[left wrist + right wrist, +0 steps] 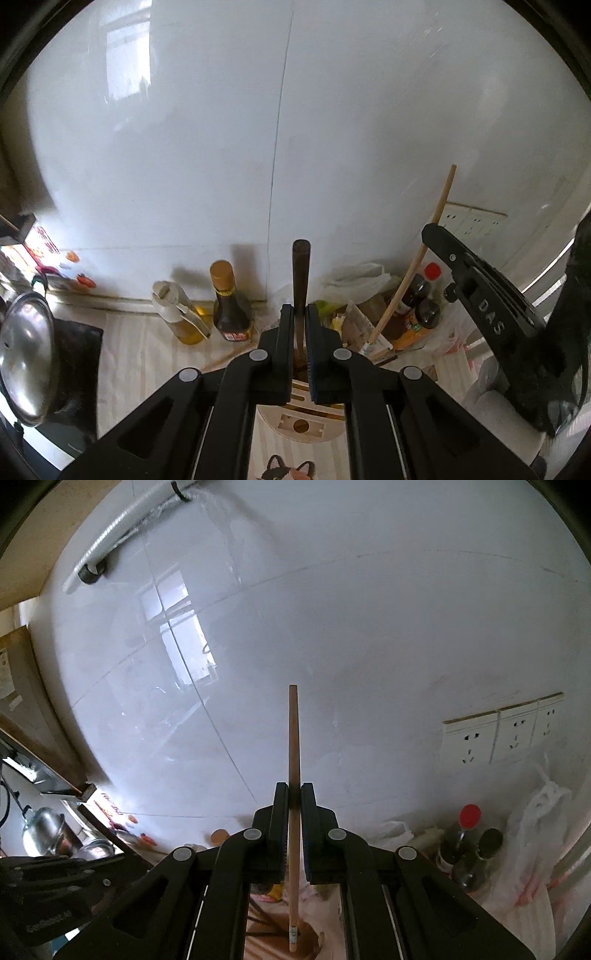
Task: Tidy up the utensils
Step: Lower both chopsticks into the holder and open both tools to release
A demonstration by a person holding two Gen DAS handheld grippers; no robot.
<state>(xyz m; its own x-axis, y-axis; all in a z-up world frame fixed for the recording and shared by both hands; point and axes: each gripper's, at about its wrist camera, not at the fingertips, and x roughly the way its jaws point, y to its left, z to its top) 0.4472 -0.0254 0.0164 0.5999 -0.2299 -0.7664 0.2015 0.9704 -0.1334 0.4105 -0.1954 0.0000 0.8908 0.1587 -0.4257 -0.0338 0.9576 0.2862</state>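
My left gripper (299, 308) is shut on a dark brown utensil handle (301, 266) that stands upright between the jaws. Its lower end reaches down toward a pale wooden slotted holder (301, 424) right below; whether it sits in a slot is hidden by the fingers. My right gripper (294, 786) is shut on a long light wooden stick (293, 738), which points up past the fingertips and extends down behind them. In the left wrist view the right gripper (430, 230) sits at the right, holding the stick (444, 195) tilted above the clutter.
A white tiled wall (332, 129) stands close ahead. An oil bottle (177, 314) and a dark sauce bottle (229, 306) stand at its foot. More bottles (469, 842), a plastic bag (535, 830) and wall sockets (506, 734) are to the right. A steel pot lid (26, 362) is at the left.
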